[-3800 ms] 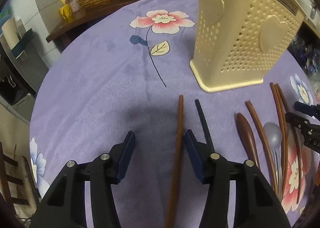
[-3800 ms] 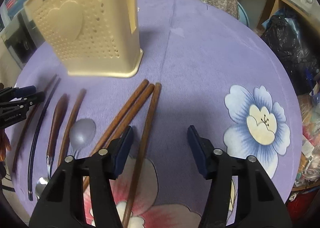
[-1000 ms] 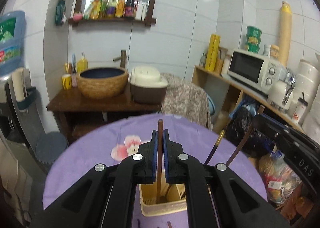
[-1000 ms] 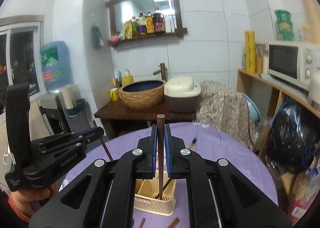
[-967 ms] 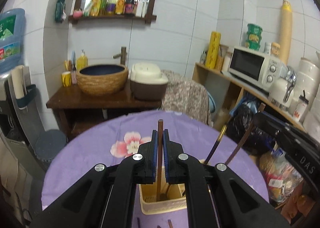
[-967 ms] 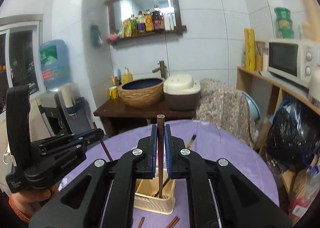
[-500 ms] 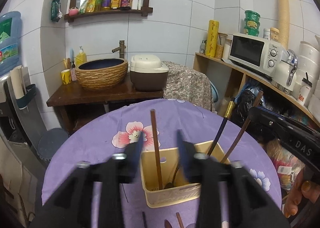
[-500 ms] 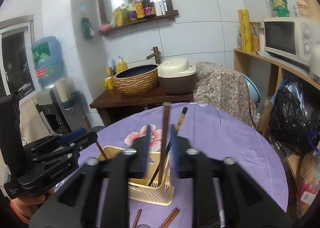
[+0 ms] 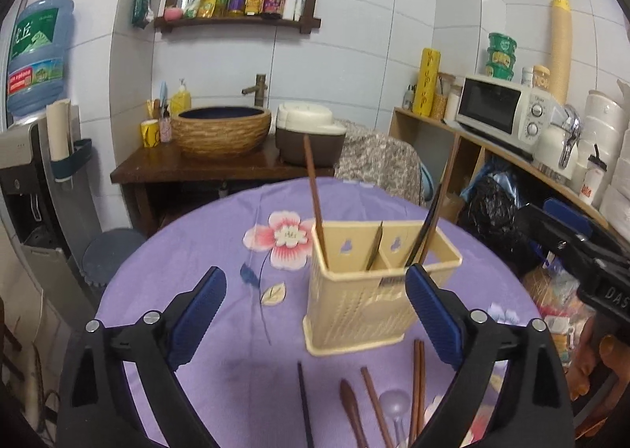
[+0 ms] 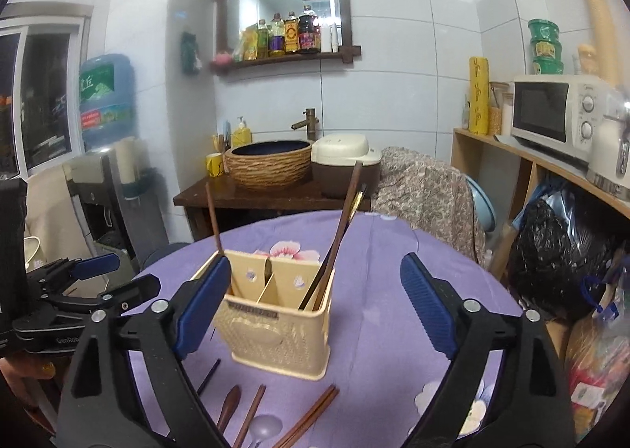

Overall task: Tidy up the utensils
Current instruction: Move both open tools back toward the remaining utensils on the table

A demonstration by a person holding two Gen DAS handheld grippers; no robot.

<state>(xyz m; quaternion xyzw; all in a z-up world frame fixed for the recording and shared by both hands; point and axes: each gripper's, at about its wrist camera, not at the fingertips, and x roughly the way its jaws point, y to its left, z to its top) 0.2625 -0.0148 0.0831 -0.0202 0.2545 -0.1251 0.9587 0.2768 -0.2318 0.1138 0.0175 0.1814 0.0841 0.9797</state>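
Observation:
A cream perforated utensil holder (image 9: pixel 366 302) (image 10: pixel 275 334) stands on the purple flowered tablecloth (image 9: pixel 189 290). A brown chopstick (image 9: pixel 315 204) leans in its left compartment, and more chopsticks (image 10: pixel 340 227) lean in the right one. My left gripper (image 9: pixel 313 278) and my right gripper (image 10: pixel 315 266) hover in front of the holder; their jaws are opening wide and nothing is gripped between them. In front of the holder lie a black chopstick (image 9: pixel 305 404), a brown spoon (image 9: pixel 352 408), a metal spoon (image 9: pixel 393 402) and a chopstick pair (image 9: pixel 417 377).
Behind the round table a dark wooden counter (image 9: pixel 189 168) carries a wicker basin (image 9: pixel 222 129) and a rice cooker (image 9: pixel 309 139). A shelf with a microwave (image 9: pixel 500 109) and a black bag (image 10: pixel 567 251) stand at the right. A water dispenser (image 10: pixel 104 93) is at the left.
Both grippers went from shut on a brown chopstick to wide apart. The chopsticks now lean free in the holder. Both views have sunk, so more of the table shows.

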